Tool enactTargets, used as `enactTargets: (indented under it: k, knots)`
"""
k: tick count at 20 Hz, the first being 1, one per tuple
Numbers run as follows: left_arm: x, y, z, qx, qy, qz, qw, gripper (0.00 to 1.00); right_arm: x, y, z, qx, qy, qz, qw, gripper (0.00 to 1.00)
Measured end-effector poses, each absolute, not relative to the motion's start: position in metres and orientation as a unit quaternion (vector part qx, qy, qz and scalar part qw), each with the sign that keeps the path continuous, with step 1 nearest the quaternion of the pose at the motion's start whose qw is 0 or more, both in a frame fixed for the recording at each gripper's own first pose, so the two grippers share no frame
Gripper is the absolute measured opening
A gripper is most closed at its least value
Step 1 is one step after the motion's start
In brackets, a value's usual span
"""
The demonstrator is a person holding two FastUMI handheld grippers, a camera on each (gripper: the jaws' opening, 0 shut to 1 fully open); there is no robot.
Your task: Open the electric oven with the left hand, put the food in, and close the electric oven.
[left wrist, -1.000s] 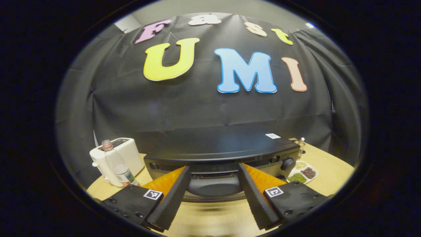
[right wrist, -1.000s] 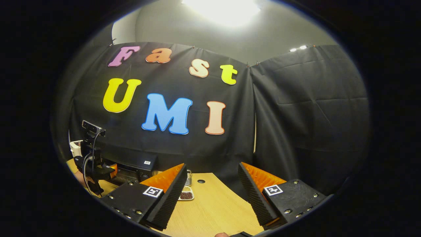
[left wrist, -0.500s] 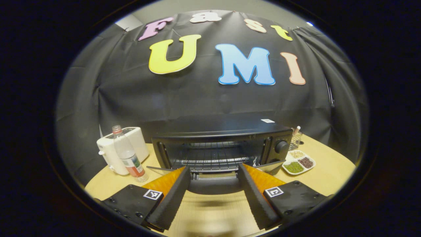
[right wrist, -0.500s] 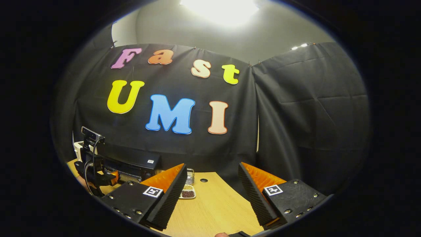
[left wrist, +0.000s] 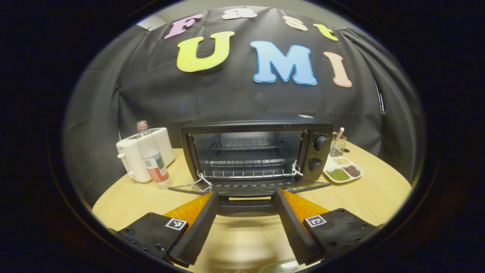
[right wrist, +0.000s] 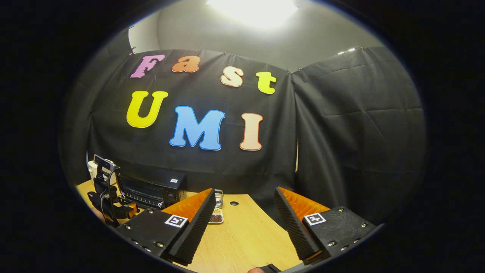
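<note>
the electric oven (left wrist: 257, 151) stands on the table (left wrist: 371, 197), door (left wrist: 250, 187) dropped flat; the left claw (left wrist: 246, 225) gapes empty around its handle; the right claw (right wrist: 244, 227) gapes empty too — a careless lift could slam the door; food location cannot be told.

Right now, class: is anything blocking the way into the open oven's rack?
Nothing visible does. The oven has its door folded down and its rack is bare. The bottle and the dish stand off to either side.
</note>
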State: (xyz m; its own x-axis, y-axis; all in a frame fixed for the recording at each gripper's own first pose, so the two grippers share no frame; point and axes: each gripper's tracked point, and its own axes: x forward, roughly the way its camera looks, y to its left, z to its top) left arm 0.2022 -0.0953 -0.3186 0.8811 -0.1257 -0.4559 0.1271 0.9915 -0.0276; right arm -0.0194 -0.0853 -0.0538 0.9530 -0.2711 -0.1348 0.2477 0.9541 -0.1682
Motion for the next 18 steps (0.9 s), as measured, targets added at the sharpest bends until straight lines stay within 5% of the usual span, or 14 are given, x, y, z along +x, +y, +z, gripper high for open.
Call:
enactTargets:
  k: [1, 4, 9, 18]
  knots:
    - [0.199, -0.095, -0.324, 0.001, 0.24, -0.062, 0.969, 0.92, -0.021, -0.086, -0.055, -0.074, 0.082, -0.13, 0.985, 0.96]
    - [0.188, -0.097, -0.334, -0.001, 0.251, -0.055, 0.966, 1.0, -0.027, -0.09, -0.057, -0.073, 0.088, -0.125, 0.986, 0.96]
    - [0.173, -0.096, -0.345, 0.004, 0.266, -0.048, 0.963, 1.0, -0.032, -0.09, -0.052, -0.076, 0.086, -0.112, 0.987, 0.96]
    - [0.158, -0.065, -0.269, -0.001, 0.207, -0.026, 0.978, 0.98, -0.02, -0.063, -0.053, -0.046, 0.076, -0.048, 0.995, 0.96]
